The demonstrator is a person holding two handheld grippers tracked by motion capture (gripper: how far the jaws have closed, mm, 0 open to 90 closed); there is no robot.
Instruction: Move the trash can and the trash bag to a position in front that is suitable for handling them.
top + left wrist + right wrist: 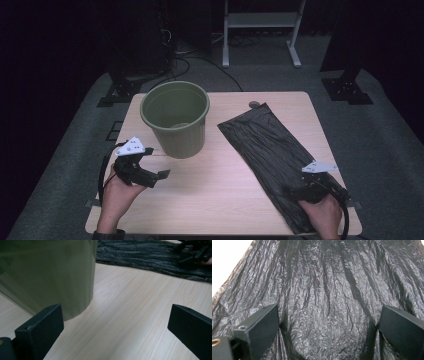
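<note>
An olive-green plastic bin [176, 118] stands upright at the table's back left; its wall [47, 272] looms close in the left gripper view. A crinkled black bin bag [267, 150] lies flat on the right half of the table and runs across the top of the left gripper view [150, 257]. My left gripper [152, 176] hovers open just in front of the bin, with bare table between its jaws. My right gripper [295, 192] is open low over the near end of the bag [327, 302], with the plastic spread between its jaws.
The light wooden table [215, 195] has bare room in the middle and near front. Grey carpet surrounds it. A white frame stand [260, 30] and dark equipment bases with cables sit on the floor behind.
</note>
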